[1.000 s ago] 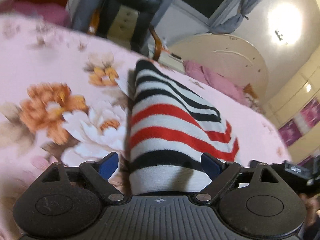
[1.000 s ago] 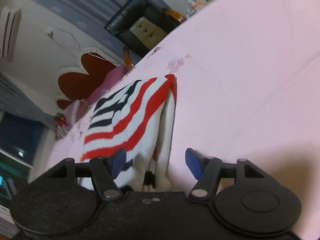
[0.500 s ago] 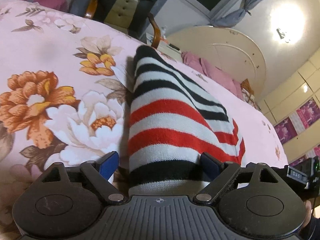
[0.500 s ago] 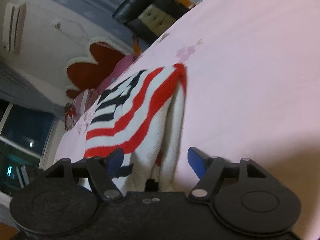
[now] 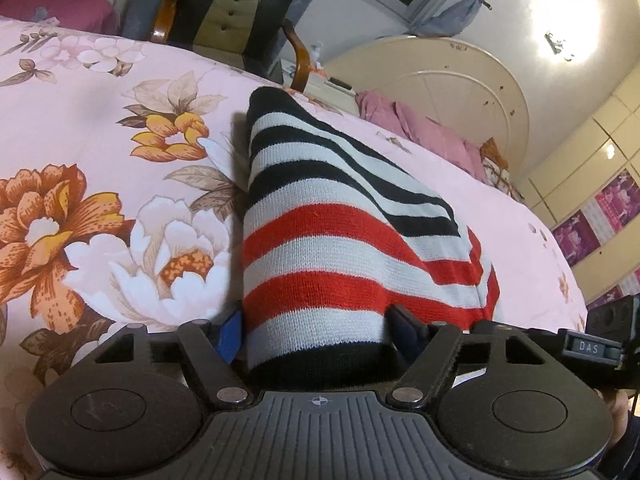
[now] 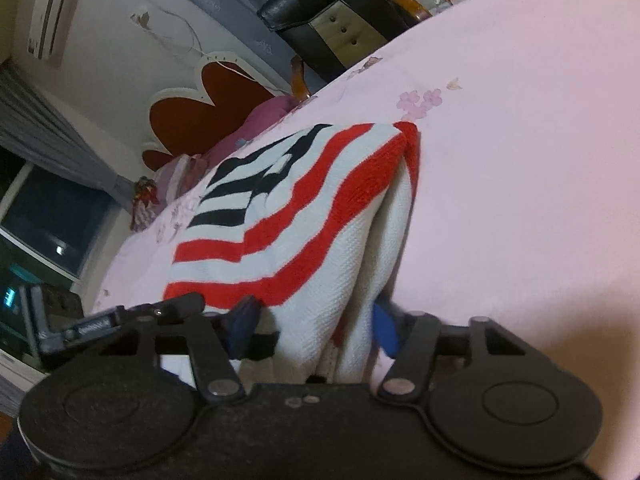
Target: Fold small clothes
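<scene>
Both my left tool and right tool pinch the striped sweater; uneven lifting could undo its fold.

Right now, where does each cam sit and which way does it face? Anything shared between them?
Left wrist: on the left gripper, low over the floral bedsheet, facing along the striped garment toward the black chair; own fingers straddle the garment, right gripper's edge at far right.
Right wrist: on the right gripper, facing along the garment's folded edge toward that chair; own fingers straddle the fabric, left gripper at far left.
Shared: garment, sheet, chair.
</scene>
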